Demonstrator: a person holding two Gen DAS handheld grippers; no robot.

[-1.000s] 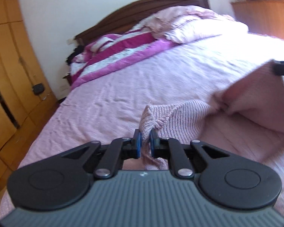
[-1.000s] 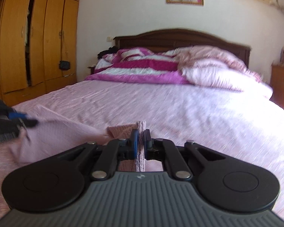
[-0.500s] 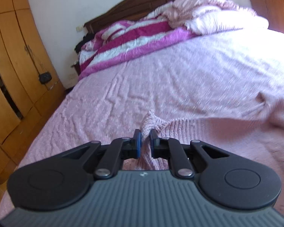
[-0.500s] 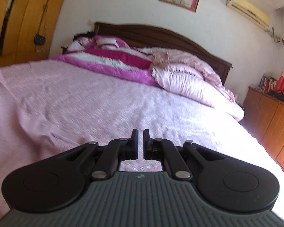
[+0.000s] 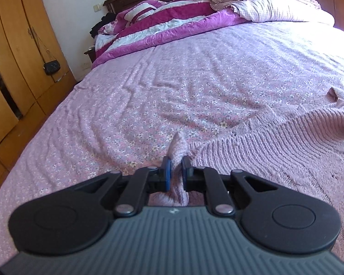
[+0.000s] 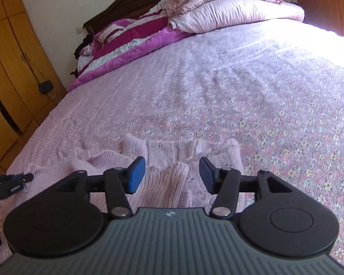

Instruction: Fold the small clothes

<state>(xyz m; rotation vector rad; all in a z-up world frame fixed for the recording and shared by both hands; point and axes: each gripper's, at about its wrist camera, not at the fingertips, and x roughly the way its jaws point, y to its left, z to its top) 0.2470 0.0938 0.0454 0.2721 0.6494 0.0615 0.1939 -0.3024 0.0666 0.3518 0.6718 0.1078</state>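
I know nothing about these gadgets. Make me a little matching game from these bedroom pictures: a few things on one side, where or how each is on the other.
Things:
1. left gripper
2. right gripper
3. striped blanket
4. small black bag

States:
A. hanging on the wardrobe
B. open above the sweater
C. bunched by the headboard
D. pinching a knit fold

Pairs: 1-D, 2-B, 3-C, 4-A

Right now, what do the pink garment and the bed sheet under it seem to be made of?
The pink garment looks like knitted yarn, perhaps wool or acrylic: raised ribs and small open holes show, with a matte, soft surface. The bed sheet looks like thin woven cloth, perhaps cotton: it has a flat printed flower pattern and fine wrinkles.
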